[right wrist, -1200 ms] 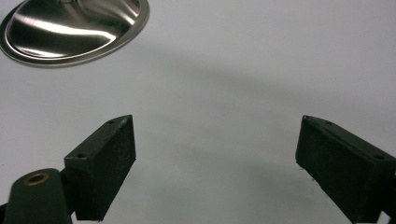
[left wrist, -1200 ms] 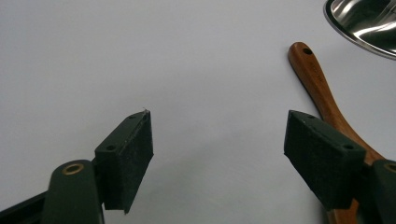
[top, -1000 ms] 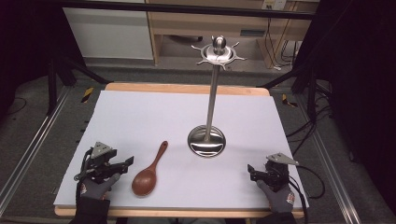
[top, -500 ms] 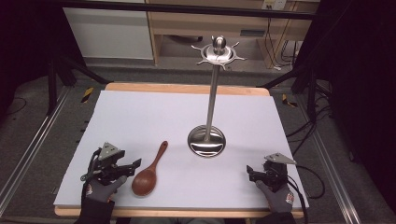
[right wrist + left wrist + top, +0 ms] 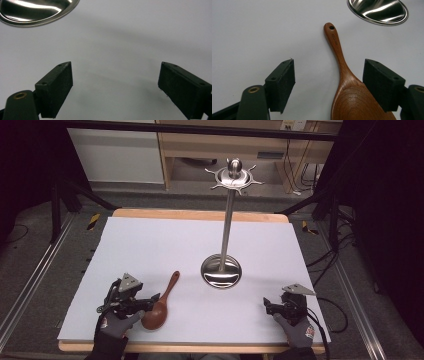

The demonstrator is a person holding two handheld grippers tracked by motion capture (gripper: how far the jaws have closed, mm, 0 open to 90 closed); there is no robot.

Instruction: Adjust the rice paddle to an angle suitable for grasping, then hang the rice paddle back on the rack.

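A brown wooden spoon (image 5: 161, 304) lies flat on the white table, bowl toward me, handle pointing toward the stand. My left gripper (image 5: 145, 304) is open right at the spoon's bowl. In the left gripper view the spoon (image 5: 347, 82) lies between the jaws, its bowl close against the right jaw. A tall steel utensil stand (image 5: 222, 270) with a round base and hooked crown rises at the table's centre. My right gripper (image 5: 270, 307) rests open near the front right, with bare table between its jaws (image 5: 115, 92).
The stand's shiny base (image 5: 378, 10) lies just beyond the spoon handle's tip, and its edge (image 5: 35, 11) shows at the upper left of the right gripper view. The table's wooden front edge (image 5: 200, 347) runs close under both hands. Cabinets stand behind the table.
My left gripper has slid right across the table toward the spoon and now has the bowl between its jaws. The right gripper and the spoon stay put.
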